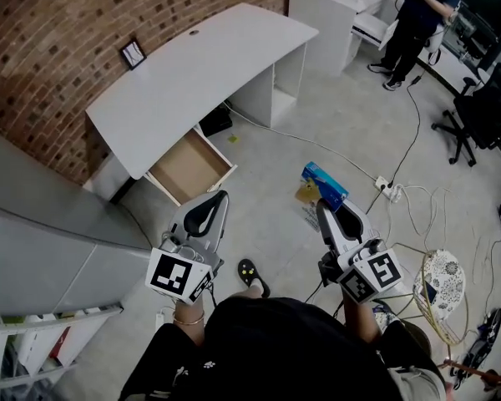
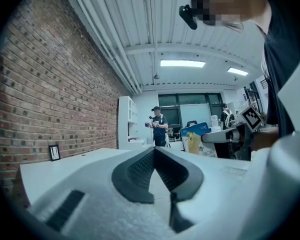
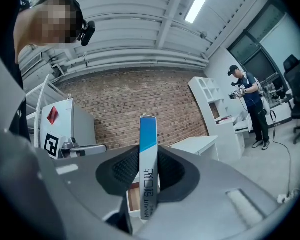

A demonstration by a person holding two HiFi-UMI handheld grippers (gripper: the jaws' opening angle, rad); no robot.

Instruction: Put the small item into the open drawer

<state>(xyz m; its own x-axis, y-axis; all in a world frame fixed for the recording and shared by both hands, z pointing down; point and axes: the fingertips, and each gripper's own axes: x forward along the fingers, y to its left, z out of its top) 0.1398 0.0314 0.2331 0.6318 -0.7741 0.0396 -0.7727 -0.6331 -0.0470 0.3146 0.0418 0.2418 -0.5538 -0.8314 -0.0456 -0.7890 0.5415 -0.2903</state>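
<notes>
A small blue and yellow carton [image 1: 324, 184] stands upright between the pads of my right gripper [image 1: 326, 207], which is shut on it above the floor. In the right gripper view the carton's thin blue and white edge [image 3: 148, 169] fills the gap between the black pads of the right gripper [image 3: 149, 176]. The open wooden drawer [image 1: 190, 167] juts out from under the white desk [image 1: 200, 65], ahead and to the left of both grippers; a strip of the drawer [image 3: 133, 198] shows below the carton. My left gripper [image 1: 205, 215] is shut with nothing in it, and it points toward the drawer.
A grey cabinet [image 1: 50, 224] stands close on the left. A power strip [image 1: 388, 189] and loose cables lie on the floor to the right, near a patterned stool [image 1: 441, 278]. A person [image 1: 417, 23] and an office chair [image 1: 484, 115] are at the far right.
</notes>
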